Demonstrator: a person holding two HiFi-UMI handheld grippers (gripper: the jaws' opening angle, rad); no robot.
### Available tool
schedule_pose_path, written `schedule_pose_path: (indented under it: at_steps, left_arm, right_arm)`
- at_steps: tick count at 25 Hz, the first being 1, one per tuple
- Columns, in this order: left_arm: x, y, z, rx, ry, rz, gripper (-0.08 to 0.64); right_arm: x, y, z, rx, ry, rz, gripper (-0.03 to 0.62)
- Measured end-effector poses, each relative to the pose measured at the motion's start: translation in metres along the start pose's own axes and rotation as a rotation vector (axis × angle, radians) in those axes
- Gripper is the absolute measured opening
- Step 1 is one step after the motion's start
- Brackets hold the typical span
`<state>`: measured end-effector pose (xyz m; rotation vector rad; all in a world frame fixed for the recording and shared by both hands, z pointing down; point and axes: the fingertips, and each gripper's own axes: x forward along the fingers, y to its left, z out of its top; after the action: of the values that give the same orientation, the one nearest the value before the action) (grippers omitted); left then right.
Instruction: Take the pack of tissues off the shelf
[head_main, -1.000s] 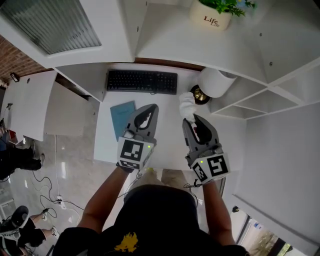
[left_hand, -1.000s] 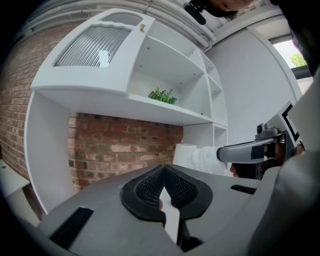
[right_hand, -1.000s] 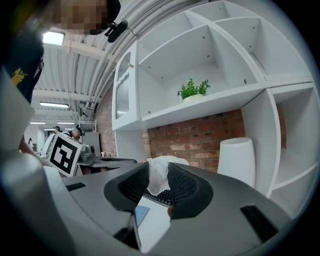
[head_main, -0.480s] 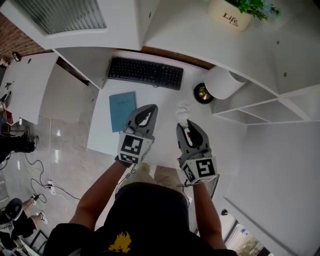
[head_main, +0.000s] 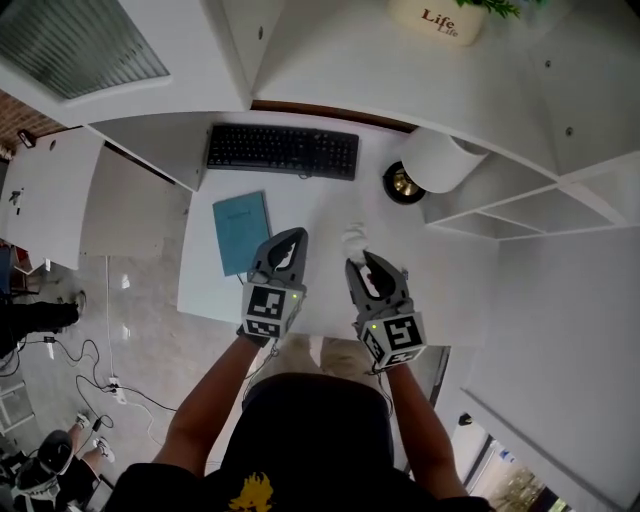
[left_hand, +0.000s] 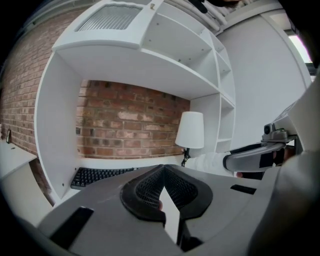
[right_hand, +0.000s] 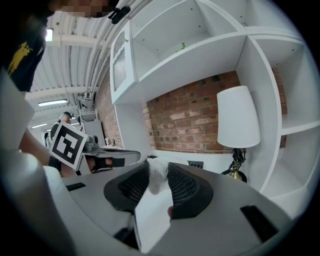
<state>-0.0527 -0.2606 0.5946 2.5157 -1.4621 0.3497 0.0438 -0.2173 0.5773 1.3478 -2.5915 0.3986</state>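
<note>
The pack of tissues (head_main: 354, 240) is a small crumpled white bundle held over the white desk (head_main: 320, 215). My right gripper (head_main: 356, 262) is shut on it, and its white end pokes out between the black pads (right_hand: 184, 187) in the right gripper view. In the left gripper view the same pack (left_hand: 210, 161) shows at the tip of the right gripper. My left gripper (head_main: 296, 235) hovers beside it to the left, shut, its tips meeting with nothing between them (left_hand: 162, 169).
A black keyboard (head_main: 283, 151) lies at the desk's back and a blue notebook (head_main: 242, 231) at its left. A white lamp (head_main: 437, 160) on a brass base (head_main: 402, 184) stands at the back right, beside white shelves (head_main: 520, 205). A plant pot (head_main: 437, 20) sits up top.
Both grippers have drawn back from the lamp toward the desk's front edge. The right one has carried the tissue pack along with it.
</note>
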Motion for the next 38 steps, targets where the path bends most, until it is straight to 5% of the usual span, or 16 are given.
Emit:
schedule_pose_path:
  at_steps: [22,38]
  left_arm:
    - [0.027,-0.003,-0.105,-0.048,0.182,0.0,0.005]
    - [0.031,0.004,-0.141,-0.102,0.257,0.015,0.005]
  right_arm:
    - [0.045,0.0,-0.12,0.15,0.174,0.027,0.118]
    - [0.048,-0.006,-0.175,0.165,0.294,0.021,0.124]
